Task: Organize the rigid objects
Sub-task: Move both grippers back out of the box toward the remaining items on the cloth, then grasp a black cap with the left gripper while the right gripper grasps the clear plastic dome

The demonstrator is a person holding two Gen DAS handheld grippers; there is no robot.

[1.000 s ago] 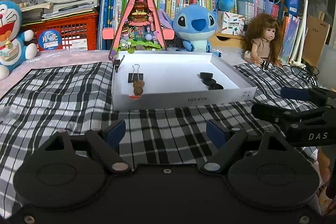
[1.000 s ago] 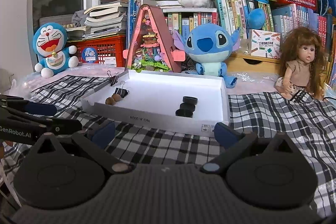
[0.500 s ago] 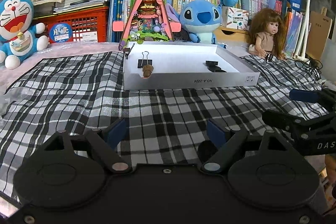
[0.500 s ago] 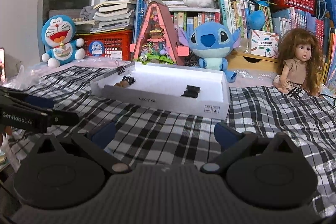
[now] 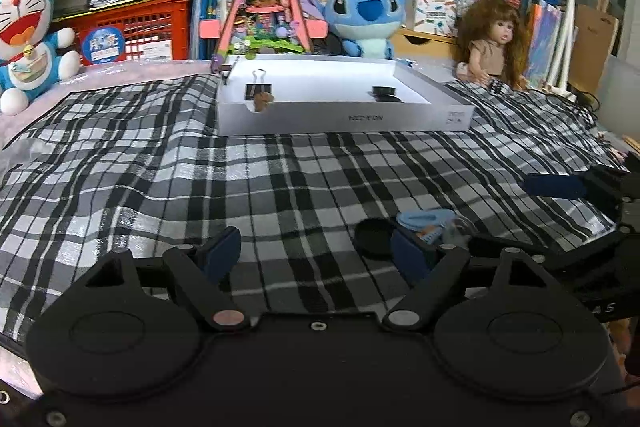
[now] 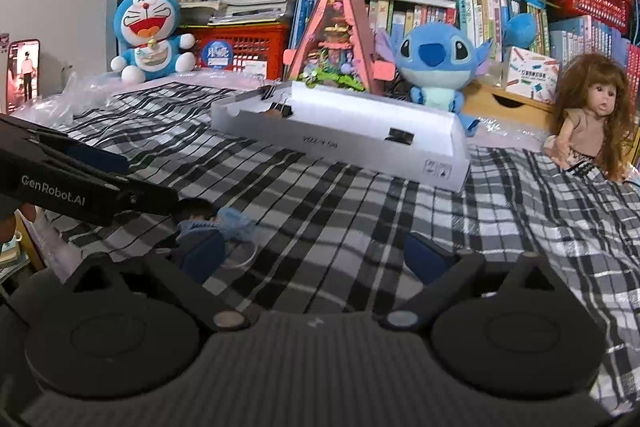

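Observation:
A white shallow box (image 5: 344,117) lies on the plaid cloth; it also shows in the right wrist view (image 6: 340,141). In it are a black binder clip (image 5: 258,89), a brown lump (image 5: 262,101) and black round pieces (image 5: 384,91). On the cloth near me lie a black disc (image 5: 374,237) and a light blue keyring charm (image 5: 426,221), just beside my left gripper's right finger. The charm shows in the right wrist view (image 6: 236,221) by my right gripper's left finger. My left gripper (image 5: 316,251) is open and empty. My right gripper (image 6: 316,255) is open and empty.
Plush toys, a doll (image 5: 492,41), a pink triangular toy house (image 5: 266,7), a red crate (image 5: 132,29) and bookshelves line the back. A phone (image 6: 24,71) stands at the far left. Crinkled plastic lies at the cloth's left edge.
Both grippers have pulled back from the box and dropped lower toward the near edge of the cloth. The black disc and blue charm have come into view.

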